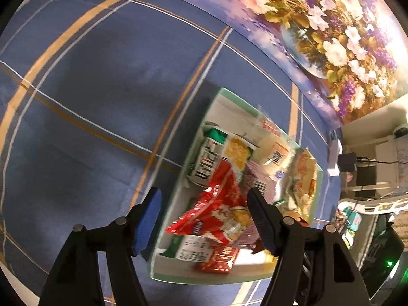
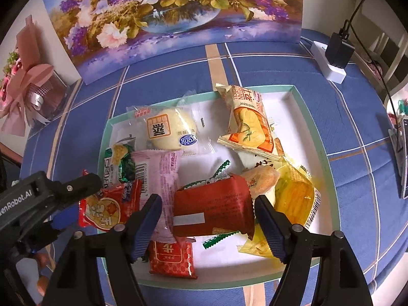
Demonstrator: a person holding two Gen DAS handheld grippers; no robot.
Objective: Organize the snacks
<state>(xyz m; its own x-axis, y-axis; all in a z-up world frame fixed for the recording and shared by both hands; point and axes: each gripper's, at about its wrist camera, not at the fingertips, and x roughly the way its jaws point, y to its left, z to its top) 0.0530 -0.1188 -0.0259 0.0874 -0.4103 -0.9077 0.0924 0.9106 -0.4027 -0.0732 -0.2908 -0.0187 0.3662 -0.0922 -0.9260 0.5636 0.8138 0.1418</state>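
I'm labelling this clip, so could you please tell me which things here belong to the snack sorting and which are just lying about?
Belongs to the job:
- tray
- round bun packet
- dark red packet
- pink packet
- orange cracker packet
- yellow packet

Just lying about:
- flower painting
- pink bouquet
- power strip
- black adapter

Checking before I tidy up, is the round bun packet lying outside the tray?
No, the round bun packet lies inside the green-rimmed tray, near its far left corner.
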